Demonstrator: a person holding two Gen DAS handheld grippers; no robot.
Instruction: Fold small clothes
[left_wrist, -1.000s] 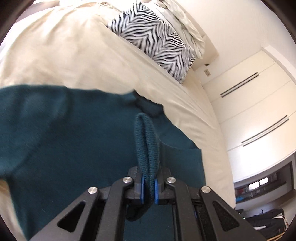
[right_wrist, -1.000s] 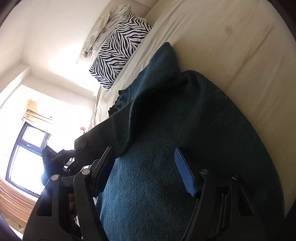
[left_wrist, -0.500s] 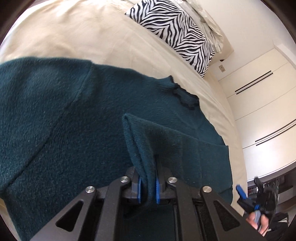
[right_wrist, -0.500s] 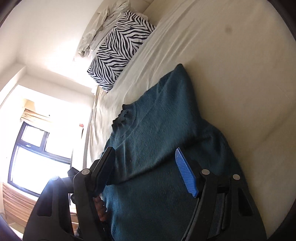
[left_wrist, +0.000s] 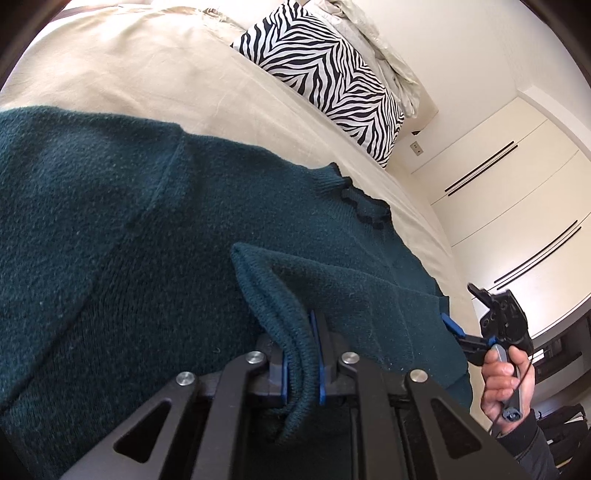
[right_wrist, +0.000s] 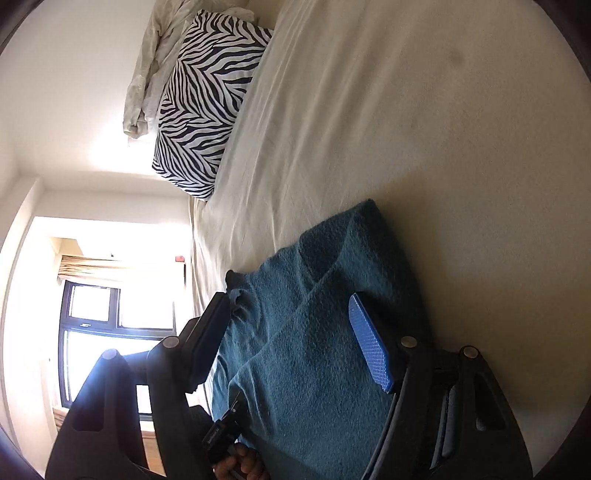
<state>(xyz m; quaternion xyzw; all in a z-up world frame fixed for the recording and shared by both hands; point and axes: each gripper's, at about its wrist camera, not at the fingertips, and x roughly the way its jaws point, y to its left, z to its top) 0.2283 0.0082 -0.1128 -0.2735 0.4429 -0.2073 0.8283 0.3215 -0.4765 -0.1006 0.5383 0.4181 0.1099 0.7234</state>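
Note:
A dark teal knit sweater (left_wrist: 147, 258) lies spread on the cream bed sheet (left_wrist: 147, 74), its neck towards the zebra pillow. My left gripper (left_wrist: 301, 350) is shut on a ribbed folded edge (left_wrist: 266, 288) of the sweater, which stands up between the blue pads. My right gripper (left_wrist: 461, 304), held in a hand (left_wrist: 502, 384), hovers open by the sweater's right edge. In the right wrist view the right gripper (right_wrist: 288, 306) stands wide open above the sweater (right_wrist: 314, 369), with nothing pinched between its fingers.
A zebra-print pillow (left_wrist: 332, 74) and a crumpled white cloth (left_wrist: 380, 37) lie at the head of the bed. White wardrobe doors (left_wrist: 517, 203) stand beyond the bed's right side. A bright window (right_wrist: 92, 332) is on the other side. Bare sheet (right_wrist: 443, 147) stretches beside the sweater.
The left gripper has sunk with the sweater's edge, and the sweater now lies flatter on the bed. The right gripper has swung sideways off the sweater's middle to its edge, still open.

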